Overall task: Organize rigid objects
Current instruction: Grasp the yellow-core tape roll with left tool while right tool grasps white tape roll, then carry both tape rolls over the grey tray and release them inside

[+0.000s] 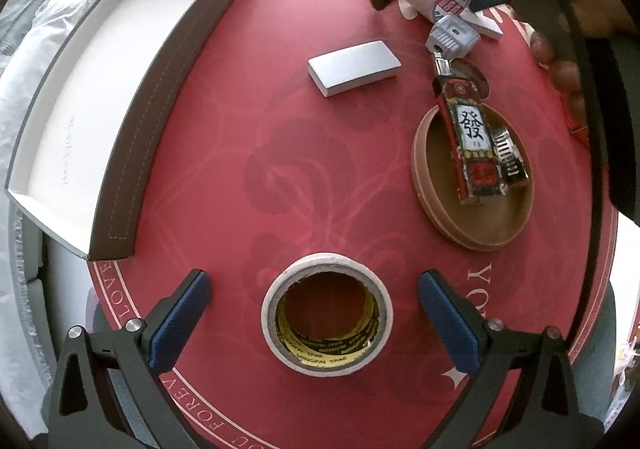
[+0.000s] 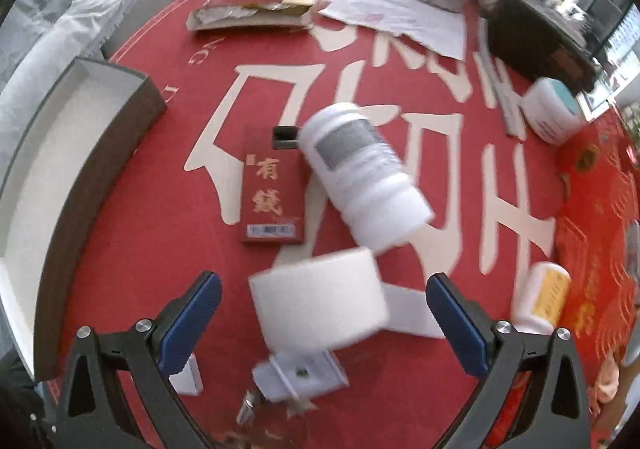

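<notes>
Left gripper (image 1: 314, 313) wide around tape (image 1: 326, 313); right gripper (image 2: 324, 321) wide, empty, over blurred, possibly foam, block (image 2: 320, 301). Risk: nudging bottle (image 2: 362, 177).

Blurred by motion: white bottle (image 2: 362, 177) and white block (image 2: 320, 303) beside red box (image 2: 272, 195); grey tray (image 1: 80, 109) cropped at frame edge.

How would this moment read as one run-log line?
left gripper: open over tape roll | right gripper: open above white roll | box: nothing inside
</notes>
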